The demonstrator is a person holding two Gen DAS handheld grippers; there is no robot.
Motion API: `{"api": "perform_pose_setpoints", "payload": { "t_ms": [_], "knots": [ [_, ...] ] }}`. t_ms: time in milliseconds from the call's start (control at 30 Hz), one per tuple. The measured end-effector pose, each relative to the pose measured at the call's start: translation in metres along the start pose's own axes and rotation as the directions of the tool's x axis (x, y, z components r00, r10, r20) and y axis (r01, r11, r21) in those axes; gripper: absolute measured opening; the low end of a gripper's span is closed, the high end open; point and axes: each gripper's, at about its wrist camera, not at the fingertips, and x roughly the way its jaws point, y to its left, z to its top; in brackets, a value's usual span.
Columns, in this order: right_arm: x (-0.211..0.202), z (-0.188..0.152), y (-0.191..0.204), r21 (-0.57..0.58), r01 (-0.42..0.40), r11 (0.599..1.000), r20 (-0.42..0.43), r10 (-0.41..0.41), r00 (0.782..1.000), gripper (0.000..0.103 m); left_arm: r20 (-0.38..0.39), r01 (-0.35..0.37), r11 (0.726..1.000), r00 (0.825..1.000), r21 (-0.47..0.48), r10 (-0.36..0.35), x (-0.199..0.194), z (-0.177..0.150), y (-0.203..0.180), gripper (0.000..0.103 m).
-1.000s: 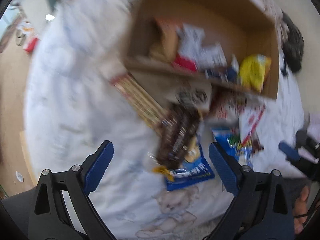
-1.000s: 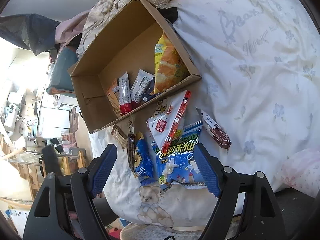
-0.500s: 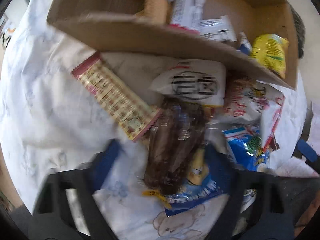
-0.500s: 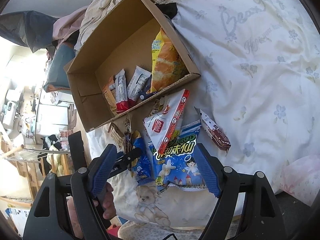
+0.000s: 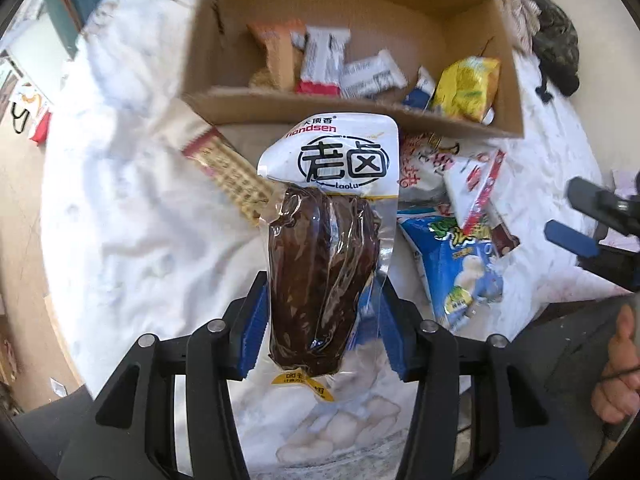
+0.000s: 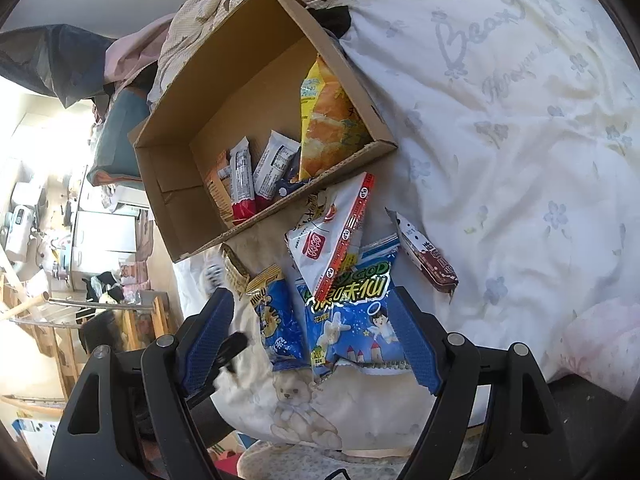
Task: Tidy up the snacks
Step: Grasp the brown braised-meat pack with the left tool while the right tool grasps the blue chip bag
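We are gripping the meat pouch in the left gripper, jaws just closing on it; right gripper idling open. Carry it level over the box wall, keeping the squeeze firm.

A lived-in bedroom of a home is shown. A bed is covered by a white floral quilt printed with a teddy bear. A checked blanket is heaped behind the cardboard box, and cluttered household furniture is seen beyond the bed.
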Motion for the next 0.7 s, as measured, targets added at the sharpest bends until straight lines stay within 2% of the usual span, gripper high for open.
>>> {"api": "perform_pose_setpoints", "payload": {
  "t_ms": [133, 200, 300, 367, 500, 567, 700],
  "knots": [
    [0.001, -0.004, 0.0, 0.001, 0.006, 1.0, -0.012, -0.006, 1.0, 0.081, 0.053, -0.034, 0.999, 0.998, -0.035, 0.036, -0.03, -0.014, 0.012, 0.047],
    [0.007, -0.007, 0.002, -0.01, 0.026, 1.0, -0.033, -0.026, 0.999, 0.081, 0.049, -0.085, 0.995, 0.995, -0.044, 0.088, -0.036, -0.019, 0.026, 0.047],
    [0.016, -0.009, 0.005, -0.031, 0.06, 0.998, -0.058, -0.062, 0.996, 0.081, 0.05, -0.058, 0.994, 0.997, -0.088, 0.063, -0.042, -0.023, 0.035, 0.047],
    [0.025, -0.012, 0.008, -0.059, 0.109, 0.992, -0.075, -0.114, 0.991, 0.082, 0.07, -0.052, 0.993, 0.996, -0.104, 0.06, -0.047, -0.024, 0.04, 0.047],
    [0.05, -0.018, 0.012, -0.111, 0.222, 0.969, -0.108, -0.234, 0.966, 0.09, 0.101, -0.057, 0.993, 0.993, -0.104, 0.068, -0.055, -0.027, 0.042, 0.047],
    [0.064, -0.019, 0.014, -0.148, 0.27, 0.951, -0.113, -0.287, 0.951, 0.09, 0.111, -0.059, 0.993, 0.991, -0.1, 0.07, -0.056, -0.027, 0.041, 0.047],
    [0.094, -0.018, 0.015, -0.195, 0.32, 0.927, -0.161, -0.352, 0.922, 0.091, 0.12, -0.047, 0.995, 0.991, -0.089, 0.057, -0.055, -0.024, 0.035, 0.047]
  ]
}}
